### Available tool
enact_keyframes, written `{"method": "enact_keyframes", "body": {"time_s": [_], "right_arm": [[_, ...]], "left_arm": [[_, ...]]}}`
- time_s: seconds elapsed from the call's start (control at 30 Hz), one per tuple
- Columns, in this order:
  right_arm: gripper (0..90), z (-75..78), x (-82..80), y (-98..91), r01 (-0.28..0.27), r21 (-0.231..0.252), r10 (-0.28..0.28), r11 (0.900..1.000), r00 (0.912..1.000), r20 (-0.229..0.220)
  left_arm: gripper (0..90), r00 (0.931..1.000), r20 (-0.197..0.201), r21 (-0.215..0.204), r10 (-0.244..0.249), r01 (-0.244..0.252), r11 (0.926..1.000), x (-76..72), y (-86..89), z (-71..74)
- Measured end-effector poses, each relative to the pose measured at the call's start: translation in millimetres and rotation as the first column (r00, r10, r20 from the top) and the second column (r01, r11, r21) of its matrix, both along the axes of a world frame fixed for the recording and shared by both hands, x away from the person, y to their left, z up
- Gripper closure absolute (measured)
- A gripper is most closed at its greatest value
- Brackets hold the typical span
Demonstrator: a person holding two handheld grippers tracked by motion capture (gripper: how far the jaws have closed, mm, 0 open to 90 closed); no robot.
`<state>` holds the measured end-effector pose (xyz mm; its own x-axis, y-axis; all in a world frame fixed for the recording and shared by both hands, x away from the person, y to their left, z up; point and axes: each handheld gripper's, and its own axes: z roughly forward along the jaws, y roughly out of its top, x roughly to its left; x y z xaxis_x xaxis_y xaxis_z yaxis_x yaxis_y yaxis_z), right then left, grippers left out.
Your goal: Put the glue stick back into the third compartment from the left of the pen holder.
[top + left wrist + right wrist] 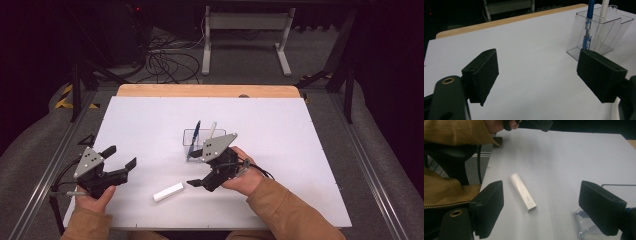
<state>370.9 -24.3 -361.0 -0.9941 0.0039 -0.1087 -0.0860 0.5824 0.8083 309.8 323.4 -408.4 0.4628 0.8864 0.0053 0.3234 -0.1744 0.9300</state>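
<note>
High view shows a clear pen holder (196, 142) near the white table's (300, 165) centre, with a blue pen (196, 131) and a white pen (212, 130) already standing in it. At about seven o'clock from the holder, near the front edge, a white tube (168, 192) lies flat, untouched. The right gripper (196, 167), jaws apart and empty, points toward the tube from its three o'clock side, apparently lining up to pick it up. The left gripper (120, 157) waits at nine o'clock, jaws apart, holding nothing. I judge two items stowed, one left. A small mark on the tube is too faint to read
</note>
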Motion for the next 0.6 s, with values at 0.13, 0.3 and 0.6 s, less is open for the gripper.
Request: {"method": "enact_keyframes", "body": {"time_s": [0.13, 0.3, 0.6], "right_arm": [[23.3, -3.8, 0.2, 10.2, -0.021, -0.019, 0.021, 0.9996, 0.9998, 0.001], [26.7, -7.0, 0.0, 20.6, -0.042, -0.049, 0.043, 0.9979, 0.9991, 0.007], [31.3, -12.1, -0.4, 41.2, -0.077, -0.109, 0.080, 0.9911, 0.9964, 0.027]], "left_arm": [[18.6, 1.0000, 0.005, -0.010, 0.004, -0.004, 0.9999, -0.1, 2.1, 0.8], [18.5, 0.9999, 0.006, -0.008, 0.009, -0.009, 0.9999, -0.2, 3.3, 0.2], [18.6, 0.9999, 0.005, -0.001, 0.010, -0.010, 0.9999, 0.6, 3.2, -1.4]]}}
